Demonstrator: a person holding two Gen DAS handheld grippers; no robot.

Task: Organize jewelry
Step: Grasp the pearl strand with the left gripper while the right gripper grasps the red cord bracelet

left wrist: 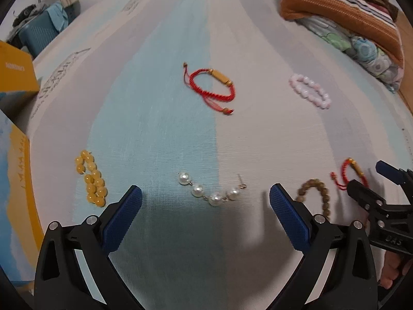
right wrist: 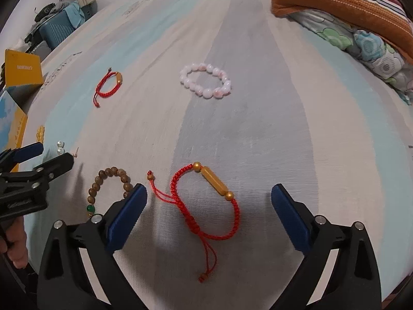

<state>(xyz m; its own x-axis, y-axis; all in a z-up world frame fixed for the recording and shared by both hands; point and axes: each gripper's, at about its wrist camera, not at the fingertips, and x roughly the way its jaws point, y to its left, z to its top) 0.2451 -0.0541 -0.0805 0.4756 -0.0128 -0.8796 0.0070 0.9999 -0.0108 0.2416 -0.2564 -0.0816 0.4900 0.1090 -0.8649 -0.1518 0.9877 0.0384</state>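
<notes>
Jewelry lies spread on a striped bedsheet [left wrist: 167, 129]. My left gripper [left wrist: 205, 196] is open, with a pearl earring string [left wrist: 210, 190] between its fingertips. An amber bead bracelet [left wrist: 91, 180] lies to its left, a red cord bracelet [left wrist: 211, 86] farther ahead, a pink bead bracelet [left wrist: 311, 90] at the far right. My right gripper [right wrist: 209, 196] is open around a second red cord bracelet with a gold tube bead [right wrist: 206, 204]. A brown wooden bead bracelet [right wrist: 108, 186] lies by its left finger. The pink bracelet [right wrist: 206, 82] lies ahead.
Folded blankets [left wrist: 348, 13] are stacked at the far right of the bed. Yellow boxes [left wrist: 15, 77] stand at the left edge, with a blue case [left wrist: 38, 33] behind them. The right gripper's body [left wrist: 382, 206] shows at the left wrist view's right edge.
</notes>
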